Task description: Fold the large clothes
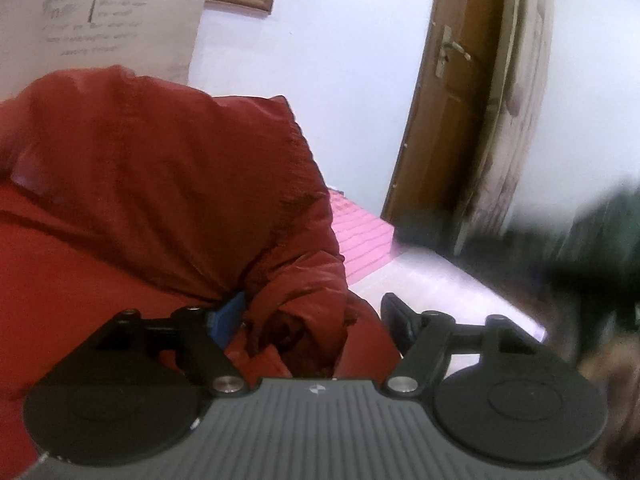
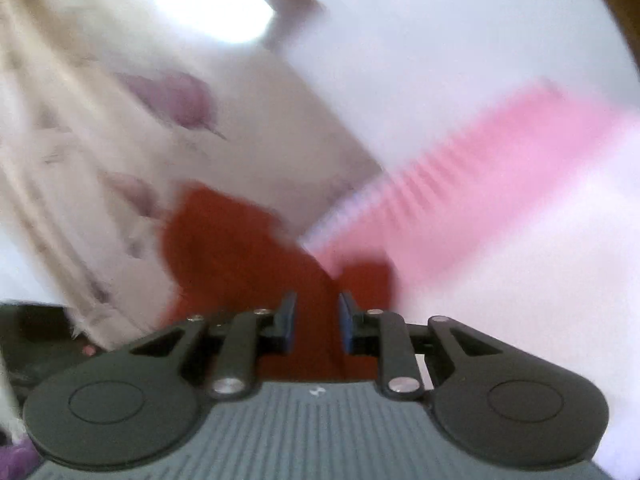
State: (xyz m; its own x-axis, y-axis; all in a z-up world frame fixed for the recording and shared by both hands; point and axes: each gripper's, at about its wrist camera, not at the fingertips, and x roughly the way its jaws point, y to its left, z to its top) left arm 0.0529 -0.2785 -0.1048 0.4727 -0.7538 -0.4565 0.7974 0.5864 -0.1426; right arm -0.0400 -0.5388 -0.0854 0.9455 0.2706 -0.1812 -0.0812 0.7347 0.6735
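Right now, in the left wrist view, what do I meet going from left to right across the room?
Leaf-print curtain → red jacket → pink striped bedding → wooden door

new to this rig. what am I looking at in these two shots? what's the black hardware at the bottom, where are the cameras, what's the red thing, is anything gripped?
Each picture comes from a fisheye camera mounted on a hand-held two-finger gripper, looking forward along its fingers. No robot arm: a person carries one in each hand. The black discs and bars at the bottom are the gripper's own linkage.

Left view: the left gripper stands open, with folds of a red jacket bunched between its fingers. The pads are apart, so it is not clamped. Behind are a pink-and-white bed cover, a wall and a wooden door.

Right view: blurred by motion. The right gripper has its blue pads close together with a strip of the same red jacket between them. Whether the pads actually press on the cloth is unclear.
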